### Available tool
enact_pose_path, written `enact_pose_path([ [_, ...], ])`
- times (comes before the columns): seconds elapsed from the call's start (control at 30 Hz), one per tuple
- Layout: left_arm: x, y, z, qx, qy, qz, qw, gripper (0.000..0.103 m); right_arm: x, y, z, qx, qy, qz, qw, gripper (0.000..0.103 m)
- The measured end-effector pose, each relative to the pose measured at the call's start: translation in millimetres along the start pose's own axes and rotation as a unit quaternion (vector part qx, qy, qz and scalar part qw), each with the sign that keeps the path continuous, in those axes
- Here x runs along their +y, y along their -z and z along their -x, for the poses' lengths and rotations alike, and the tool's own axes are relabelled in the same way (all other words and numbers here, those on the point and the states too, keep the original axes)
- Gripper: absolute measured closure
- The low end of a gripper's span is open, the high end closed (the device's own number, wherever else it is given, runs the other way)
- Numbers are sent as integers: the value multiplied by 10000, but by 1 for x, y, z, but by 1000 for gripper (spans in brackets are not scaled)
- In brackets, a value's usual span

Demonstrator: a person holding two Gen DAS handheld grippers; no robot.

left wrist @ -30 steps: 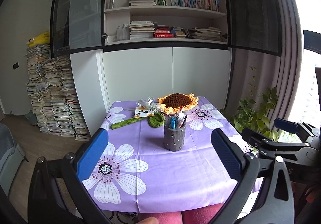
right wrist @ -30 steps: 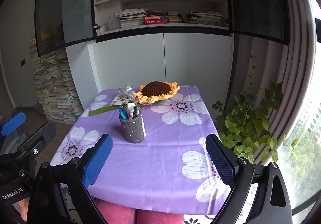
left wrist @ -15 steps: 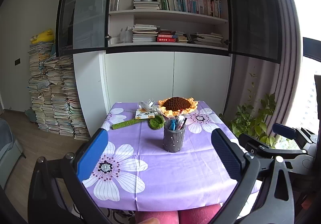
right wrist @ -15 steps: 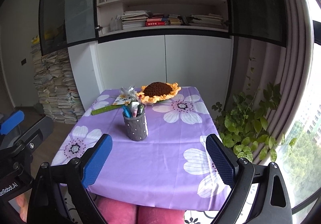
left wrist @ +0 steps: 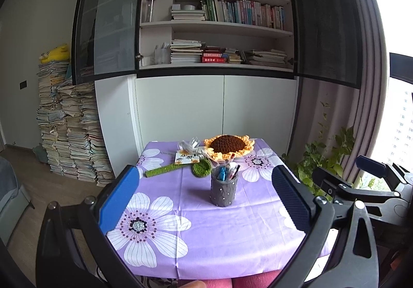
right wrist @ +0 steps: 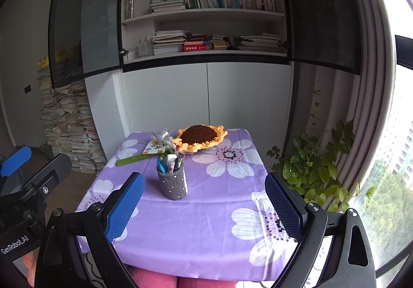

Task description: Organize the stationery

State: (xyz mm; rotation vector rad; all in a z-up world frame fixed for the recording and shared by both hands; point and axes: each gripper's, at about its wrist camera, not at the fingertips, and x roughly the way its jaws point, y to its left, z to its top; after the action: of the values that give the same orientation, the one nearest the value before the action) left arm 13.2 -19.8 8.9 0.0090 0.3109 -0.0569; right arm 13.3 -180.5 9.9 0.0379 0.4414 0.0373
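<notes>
A small table (left wrist: 206, 249) under a purple flowered cloth stands in front of white cupboards and open bookshelves, with a leafy plant by the window on its right side. Both tools hang back over the near edge of the table, above the person's pink-clad knees. The left gripper (left wrist: 206, 202) has its jaws spread wide with nothing between them, and the right gripper (right wrist: 205, 208) is likewise wide and empty.

Out from the jaws, near the middle of the table, a grey dotted pen holder (left wrist: 223, 191) stands upright, already filled with several pens and markers (left wrist: 228, 172). Beyond it, toward the far edge, lie a green crocheted stem (left wrist: 167, 168) with a small green round piece (left wrist: 201, 167), a little card with a clear ribbon (left wrist: 186, 157), and a crocheted sunflower (left wrist: 228, 145).

No pen or other writing tool lies loose on the cloth that I can make out. By my judgement the sorting looks finished or nearly so: the stationery is gathered in the holder, and what may remain is only pulling both tools away.
</notes>
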Motion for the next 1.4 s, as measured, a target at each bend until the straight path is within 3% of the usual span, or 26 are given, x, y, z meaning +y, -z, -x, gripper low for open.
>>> enact_pose_path([
  [0.17, 1, 3, 1, 53, -126, -41, 9999, 1, 0, 5, 1, 66, 53, 22, 10000, 8],
  [1.4, -2, 5, 6, 47, -93, -77, 9999, 1, -1, 7, 10, 56, -25, 10, 10000, 8],
])
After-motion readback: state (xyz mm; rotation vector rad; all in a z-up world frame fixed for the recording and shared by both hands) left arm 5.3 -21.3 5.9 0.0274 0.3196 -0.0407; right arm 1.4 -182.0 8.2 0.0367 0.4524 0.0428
